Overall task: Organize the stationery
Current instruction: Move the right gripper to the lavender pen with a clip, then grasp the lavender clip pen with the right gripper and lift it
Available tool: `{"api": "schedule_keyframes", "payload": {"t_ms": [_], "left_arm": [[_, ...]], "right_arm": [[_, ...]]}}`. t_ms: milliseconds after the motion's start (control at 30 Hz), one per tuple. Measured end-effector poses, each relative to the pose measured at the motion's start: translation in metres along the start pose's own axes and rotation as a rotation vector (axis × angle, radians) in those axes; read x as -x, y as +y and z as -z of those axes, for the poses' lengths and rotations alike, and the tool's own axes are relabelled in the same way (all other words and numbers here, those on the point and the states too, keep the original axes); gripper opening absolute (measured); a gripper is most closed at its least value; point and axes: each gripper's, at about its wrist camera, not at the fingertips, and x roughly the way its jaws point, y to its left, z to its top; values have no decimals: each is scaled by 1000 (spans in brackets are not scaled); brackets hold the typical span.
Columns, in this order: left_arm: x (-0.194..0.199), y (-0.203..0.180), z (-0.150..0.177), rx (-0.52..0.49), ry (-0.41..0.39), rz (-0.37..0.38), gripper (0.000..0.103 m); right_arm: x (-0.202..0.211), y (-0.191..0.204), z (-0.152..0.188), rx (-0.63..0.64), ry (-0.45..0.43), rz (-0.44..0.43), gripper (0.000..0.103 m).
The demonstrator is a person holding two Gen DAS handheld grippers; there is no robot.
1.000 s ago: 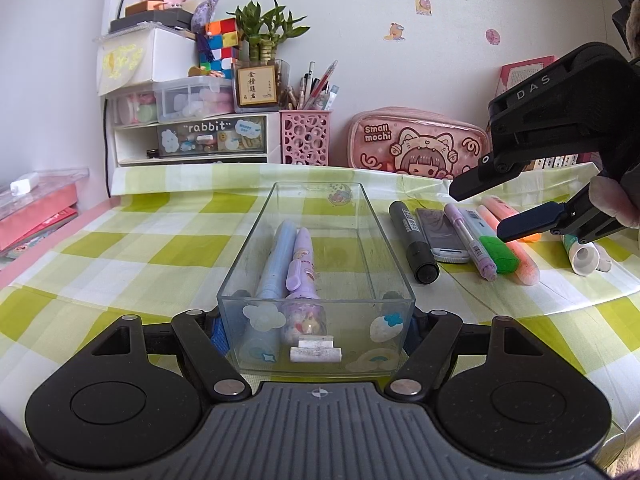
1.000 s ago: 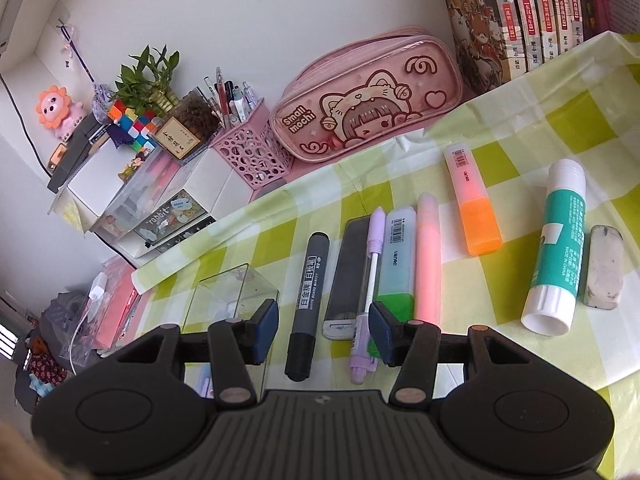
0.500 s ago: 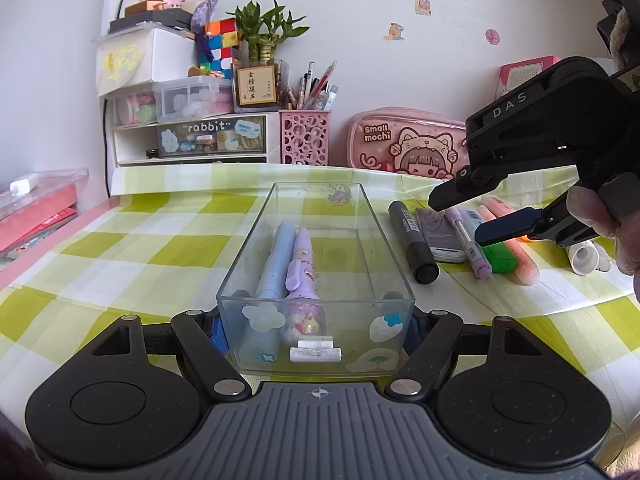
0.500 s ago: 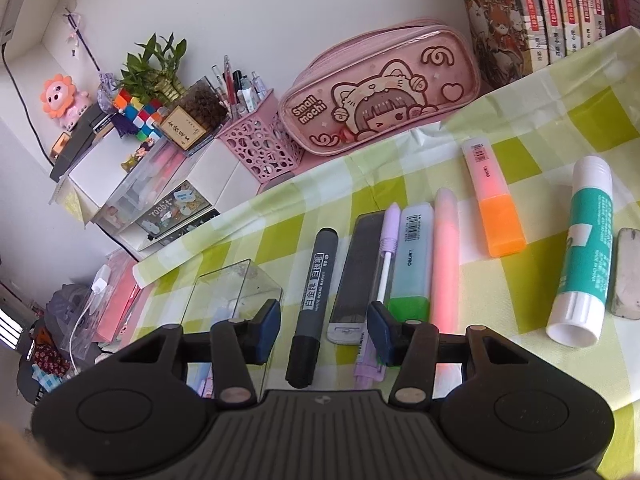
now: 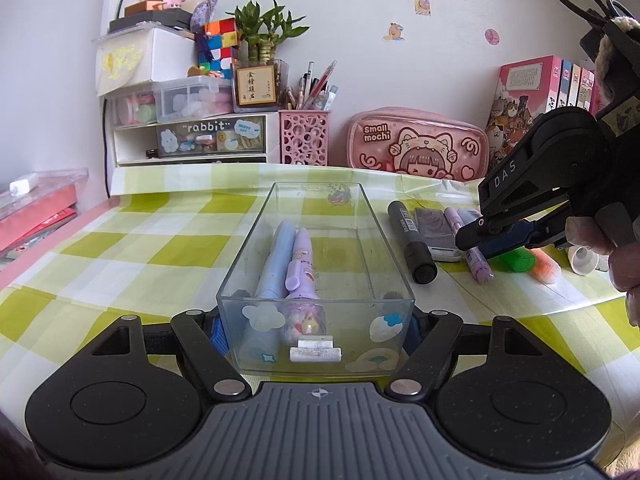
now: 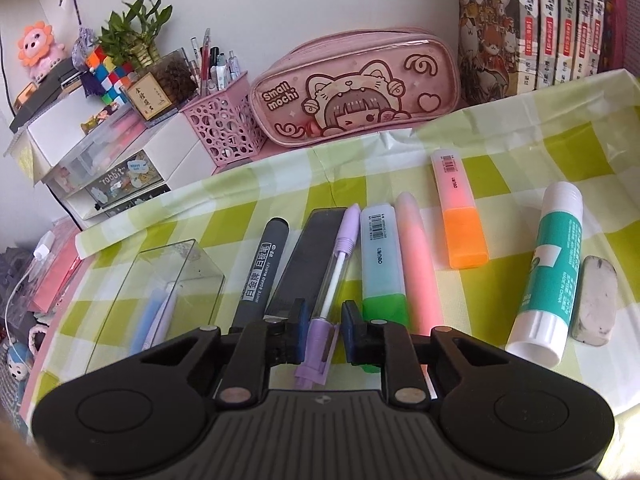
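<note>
Clear rectangular plastic box: stood at centre of the left wrist view on the green-and-white checked counter, its near end clamped between the fingers of the left gripper, one finger against each side wall. Contents: a pale blue pen and a lilac cartoon-print pen, lying side by side lengthwise.

Right gripper: low centre of the right wrist view; its jaws had just been closing, and the blue-padded fingers sat on either side of the cap end of a slim lilac pen with a clear barrel. Whether the pads actually pressed on it could not be told. In the left wrist view this gripper entered from the right edge, with part of a hand behind it.

Loose row on the counter, right wrist view, left to right:
- grey whiteboard marker
- flat dark grey case, with the slim lilac pen resting along its right edge
- pale blue highlighter with green cap
- pink pen
- orange highlighter, set further up the frame
- white-and-teal glue stick
- smudged white eraser, just beside the glue stick

Backdrop: pink "Small mochi" pencil pouch against the wall, pink perforated pen cup to its left.
</note>
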Motion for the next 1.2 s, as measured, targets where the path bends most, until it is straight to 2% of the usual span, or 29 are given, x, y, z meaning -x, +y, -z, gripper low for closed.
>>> {"api": "schedule_keyframes", "payload": {"t_ms": [133, 267, 367, 533, 900, 1033, 1200], "left_arm": [[0, 0, 0, -1, 0, 0, 74], [0, 0, 0, -1, 0, 0, 74], [0, 0, 0, 0, 0, 0, 74], [0, 0, 0, -1, -1, -1, 74], [0, 0, 0, -2, -1, -2, 74], [0, 0, 0, -2, -1, -3, 74], [0, 0, 0, -2, -1, -2, 74]], "right_arm": [[5, 6, 2, 88, 35, 10, 24], [18, 9, 3, 137, 161, -10, 25], [24, 11, 8, 158, 196, -13, 25], [19, 7, 2, 91, 182, -15, 32], [9, 20, 3, 164, 87, 77, 31], [8, 26, 8, 211, 66, 129, 22], [12, 22, 8, 167, 58, 118, 22]]}}
